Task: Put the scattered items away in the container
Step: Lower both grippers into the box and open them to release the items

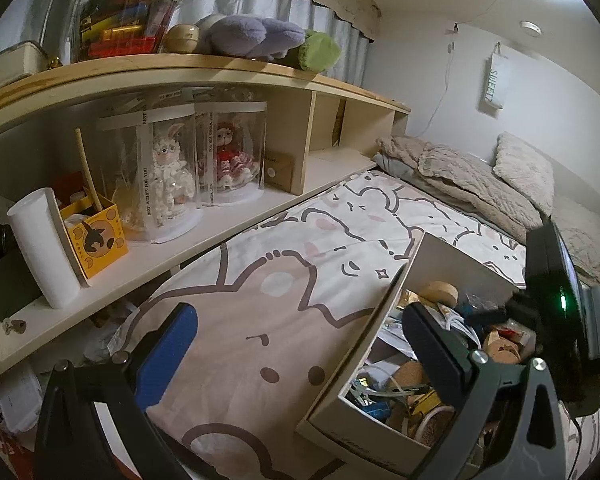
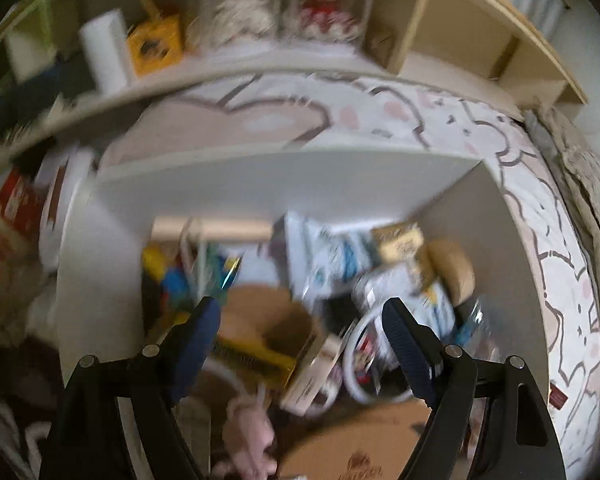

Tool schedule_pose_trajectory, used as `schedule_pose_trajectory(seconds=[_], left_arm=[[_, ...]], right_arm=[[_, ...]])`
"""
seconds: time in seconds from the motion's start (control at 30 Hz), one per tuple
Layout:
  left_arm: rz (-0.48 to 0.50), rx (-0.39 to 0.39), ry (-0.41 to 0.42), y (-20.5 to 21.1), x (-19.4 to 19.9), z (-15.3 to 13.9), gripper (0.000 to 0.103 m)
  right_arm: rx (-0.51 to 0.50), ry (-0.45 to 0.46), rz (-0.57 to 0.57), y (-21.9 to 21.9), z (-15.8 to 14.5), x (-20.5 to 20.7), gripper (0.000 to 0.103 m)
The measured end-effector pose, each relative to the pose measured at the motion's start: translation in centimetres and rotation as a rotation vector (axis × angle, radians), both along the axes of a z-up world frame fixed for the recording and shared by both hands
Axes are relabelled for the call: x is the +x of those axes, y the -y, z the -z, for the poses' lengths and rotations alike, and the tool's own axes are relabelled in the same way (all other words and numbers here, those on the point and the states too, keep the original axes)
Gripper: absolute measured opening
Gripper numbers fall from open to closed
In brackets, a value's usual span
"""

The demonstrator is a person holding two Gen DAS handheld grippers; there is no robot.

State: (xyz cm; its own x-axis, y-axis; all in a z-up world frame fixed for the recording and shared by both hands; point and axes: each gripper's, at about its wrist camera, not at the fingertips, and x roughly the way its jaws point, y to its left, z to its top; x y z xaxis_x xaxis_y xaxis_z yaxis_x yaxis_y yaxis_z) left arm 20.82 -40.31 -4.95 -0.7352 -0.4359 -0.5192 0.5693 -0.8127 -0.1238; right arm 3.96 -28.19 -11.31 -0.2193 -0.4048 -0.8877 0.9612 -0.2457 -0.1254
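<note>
Two views covered the moment. From the left wrist, the left gripper (image 1: 300, 344) hung with its jaws spread wide and nothing between them, over the cartoon-print bedsheet (image 1: 260, 280) just beside the white box (image 1: 364, 360), whose near wall passed between the fingers. That box, the container, sat on the bed already crowded with corks, cables and small packets. Readable writing lay off-task: ribbons on the clear doll cases (image 1: 168, 176) said "BEST WISHES FOR YOU", and a wall hanging (image 1: 494, 80) seemed to read "SWEET".

From the right wrist, heavily blurred, the right gripper (image 2: 300, 340) was poised above the box interior (image 2: 300, 184), jaws likewise wide and empty over a yellow-edged carton (image 2: 268, 344). No label there could be read. Judged so, a drop-off looked finished; the next move called for finding any stray item outside the box.
</note>
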Motion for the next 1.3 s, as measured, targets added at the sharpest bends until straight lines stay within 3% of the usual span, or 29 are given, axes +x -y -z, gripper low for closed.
schedule_pose_trajectory(seconds=[0.27,0.5,0.67,0.97,1.13,1.3], left_arm=[[-0.010,0.004,-0.008,-0.3,0.1,-0.1,0.103],[-0.012,-0.018,-0.006,-0.6,0.4,-0.6,0.103],[-0.008,-0.024,-0.006,-0.9,0.4,-0.8,0.103],[0.008,-0.030,-0.008,-2.3,0.2,-1.2,0.103],[0.011,-0.024,-0.017,-2.8,0.4,-1.6,0.103],[0.003,-0.023,-0.017,-2.7,0.7,-1.8,0.103]], right_arm=[[0.024,0.004,-0.014,1.3,1.4,0.7,0.083],[-0.022,-0.075,0.121,3.1,0.6,-2.0,0.083],[-0.094,-0.039,0.161,2.1,-1.0,-3.0,0.083],[-0.130,-0.030,0.193,-0.4,-1.9,-2.6,0.083],[-0.034,-0.093,0.169,0.6,-0.1,-2.0,0.083],[0.080,-0.099,0.120,2.9,2.4,-1.1,0.083]])
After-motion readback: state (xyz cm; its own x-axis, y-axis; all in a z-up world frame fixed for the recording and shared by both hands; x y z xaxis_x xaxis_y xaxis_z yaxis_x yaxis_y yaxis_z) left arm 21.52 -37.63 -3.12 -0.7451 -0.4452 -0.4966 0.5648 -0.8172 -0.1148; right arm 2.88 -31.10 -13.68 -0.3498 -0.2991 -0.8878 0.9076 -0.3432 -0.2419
